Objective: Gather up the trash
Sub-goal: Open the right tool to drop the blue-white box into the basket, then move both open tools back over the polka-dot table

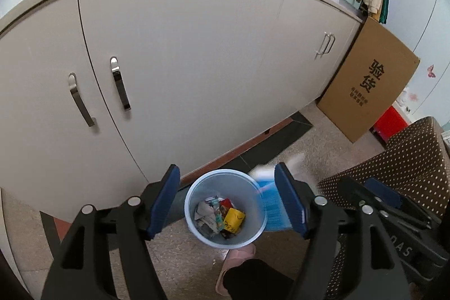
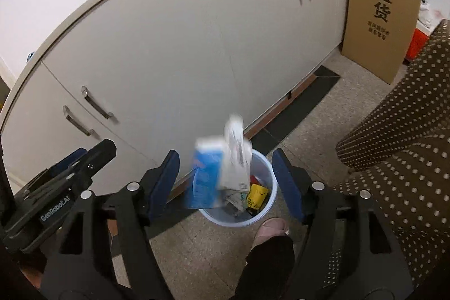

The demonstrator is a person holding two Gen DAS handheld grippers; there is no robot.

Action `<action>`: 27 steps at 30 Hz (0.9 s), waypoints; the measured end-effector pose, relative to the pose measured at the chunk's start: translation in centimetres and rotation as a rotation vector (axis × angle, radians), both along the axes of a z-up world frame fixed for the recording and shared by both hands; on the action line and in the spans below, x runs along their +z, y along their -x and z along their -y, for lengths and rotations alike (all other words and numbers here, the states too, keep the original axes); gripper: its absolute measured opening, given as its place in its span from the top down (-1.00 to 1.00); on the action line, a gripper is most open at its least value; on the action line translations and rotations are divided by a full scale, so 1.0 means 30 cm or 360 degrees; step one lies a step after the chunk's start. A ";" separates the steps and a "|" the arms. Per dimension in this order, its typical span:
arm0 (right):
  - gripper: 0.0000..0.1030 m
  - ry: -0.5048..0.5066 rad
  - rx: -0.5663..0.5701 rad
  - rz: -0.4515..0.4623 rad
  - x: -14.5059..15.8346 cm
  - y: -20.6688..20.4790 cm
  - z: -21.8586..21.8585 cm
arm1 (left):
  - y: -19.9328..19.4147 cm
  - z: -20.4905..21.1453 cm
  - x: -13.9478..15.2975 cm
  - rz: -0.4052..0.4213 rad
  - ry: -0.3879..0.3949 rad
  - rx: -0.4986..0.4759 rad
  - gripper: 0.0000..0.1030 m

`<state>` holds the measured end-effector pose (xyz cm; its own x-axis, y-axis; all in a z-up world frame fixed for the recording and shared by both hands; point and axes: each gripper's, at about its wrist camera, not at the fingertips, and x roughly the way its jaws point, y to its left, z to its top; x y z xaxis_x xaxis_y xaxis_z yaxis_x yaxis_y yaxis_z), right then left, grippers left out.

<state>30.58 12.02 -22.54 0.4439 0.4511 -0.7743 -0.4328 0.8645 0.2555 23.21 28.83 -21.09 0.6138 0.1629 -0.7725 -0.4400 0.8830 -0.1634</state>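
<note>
A pale blue trash bin (image 1: pixel 197 224) stands on the floor by the white cabinet; it also shows in the right wrist view (image 2: pixel 267 167). It holds crumpled paper and a yellow wrapper (image 1: pixel 234 219). A blue and white carton (image 2: pixel 209 173), blurred, is in the air above the bin's rim between the open fingers of my right gripper (image 2: pixel 226 184). The carton shows in the left wrist view (image 1: pixel 271 204) beside the bin. My left gripper (image 1: pixel 227 201) is open and empty above the bin.
A white cabinet (image 1: pixel 182 61) with metal handles runs behind the bin. A flat cardboard box (image 1: pixel 368 80) leans at its right end. A brown dotted cloth (image 1: pixel 407 159) hangs on the right. The person's foot in a pink slipper (image 2: pixel 271 229) is next to the bin.
</note>
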 end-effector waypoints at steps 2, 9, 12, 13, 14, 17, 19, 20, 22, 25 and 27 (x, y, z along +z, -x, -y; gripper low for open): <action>-0.32 0.0004 0.0002 0.0001 -0.003 0.005 -0.003 | 0.000 -0.001 0.001 -0.0001 0.0005 -0.0009 -0.33; -0.32 0.0048 -0.0031 0.0010 0.015 0.021 0.036 | 0.002 0.039 0.018 0.0015 0.0023 -0.0067 -0.33; -0.32 0.0042 -0.0044 0.0031 0.048 0.037 0.067 | 0.009 0.060 0.047 0.0036 0.0023 -0.0089 -0.34; -0.33 0.0039 -0.0046 0.0040 0.060 0.043 0.075 | 0.014 0.069 0.061 0.0049 0.0028 -0.0097 -0.35; -0.33 0.0033 -0.0046 0.0049 0.074 0.050 0.086 | 0.019 0.078 0.076 0.0061 0.0028 -0.0105 -0.36; -0.33 0.0004 -0.0049 0.0081 0.128 0.071 0.125 | 0.039 0.113 0.126 0.0108 0.0013 -0.0127 -0.37; -0.33 -0.0036 -0.0049 0.0110 0.176 0.090 0.163 | 0.054 0.143 0.170 0.0152 0.0011 -0.0146 -0.37; -0.33 -0.0044 -0.0053 0.0125 0.193 0.097 0.177 | 0.062 0.157 0.189 0.0173 0.0015 -0.0158 -0.37; -0.33 -0.0065 -0.0082 0.0176 0.249 0.117 0.222 | 0.069 0.186 0.226 0.0208 0.0017 -0.0173 -0.38; -0.34 -0.0096 -0.0119 0.0236 0.320 0.139 0.287 | 0.071 0.264 0.298 0.0271 -0.0013 -0.0218 -0.40; -0.37 -0.0113 -0.0153 0.0280 0.367 0.154 0.343 | 0.071 0.321 0.338 0.0308 -0.0026 -0.0263 -0.42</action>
